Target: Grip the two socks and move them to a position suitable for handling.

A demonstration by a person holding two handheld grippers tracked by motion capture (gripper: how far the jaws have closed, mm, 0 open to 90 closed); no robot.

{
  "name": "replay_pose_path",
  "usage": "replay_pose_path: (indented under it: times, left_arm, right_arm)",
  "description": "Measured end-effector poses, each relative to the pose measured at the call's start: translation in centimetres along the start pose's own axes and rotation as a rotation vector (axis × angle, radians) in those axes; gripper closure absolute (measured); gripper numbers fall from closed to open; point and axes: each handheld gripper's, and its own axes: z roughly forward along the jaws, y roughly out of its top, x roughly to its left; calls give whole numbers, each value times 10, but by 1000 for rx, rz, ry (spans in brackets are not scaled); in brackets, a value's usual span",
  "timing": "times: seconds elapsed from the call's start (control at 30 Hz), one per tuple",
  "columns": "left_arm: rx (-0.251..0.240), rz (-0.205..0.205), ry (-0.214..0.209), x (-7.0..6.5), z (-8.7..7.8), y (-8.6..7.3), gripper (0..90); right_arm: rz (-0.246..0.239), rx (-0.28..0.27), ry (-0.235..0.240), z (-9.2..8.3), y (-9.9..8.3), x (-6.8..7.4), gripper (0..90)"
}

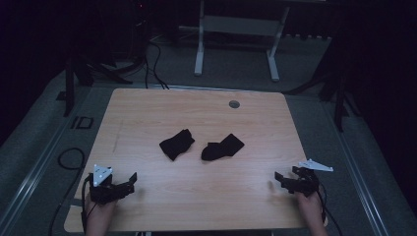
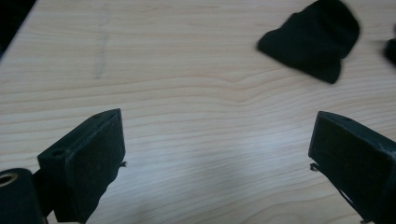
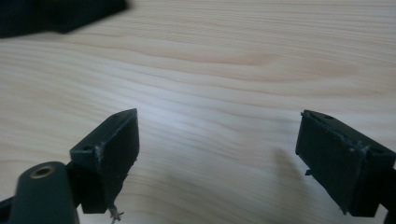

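Two socks mid-table, both grippers released.
The left sock (image 1: 177,144) and right sock (image 1: 222,147) lay apart on the table (image 1: 147,113); the left gripper (image 1: 129,180) and right gripper (image 1: 280,179) rested near the front corners, jaws spread, empty.

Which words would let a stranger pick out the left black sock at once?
Start at the wooden table. Near its middle lie two black socks, apart. The left black sock lies nearer the left gripper; unlike the right black sock, it sits farther from the round hole.

Reading "ID" (image 1: 81,123) in dark letters on the grey floor mat (image 1: 54,132), at about nine o'clock from the wooden table (image 1: 147,108). Nothing else legible anywhere.
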Motion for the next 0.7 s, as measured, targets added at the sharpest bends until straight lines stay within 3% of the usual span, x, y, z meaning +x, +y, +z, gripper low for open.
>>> replay_pose_path:
  times: [0.07,0.17,0.27,0.33,0.37,0.47,0.7]
  left_arm:
    - [5,1,-9,-3,0,0,44]
    - [7,-35,-45,-7,-1,1,44]
    - [14,-63,-83,-11,-3,4,44]
    - [33,-40,-78,-16,-4,6,32]
    - [38,-31,-79,-18,-4,6,27]
    - [55,-18,-108,-24,-3,7,27]
    - [74,-1,-164,-32,0,6,27]
  right_arm:
    - [-34,9,24,3,7,10,131]
    - [-49,15,95,9,21,26,126]
    - [-71,6,136,17,33,41,126]
    - [-82,27,131,26,43,53,127]
    - [-91,31,153,32,48,59,126]
    - [-99,32,209,44,59,72,124]
    - [-152,39,247,77,94,106,129]
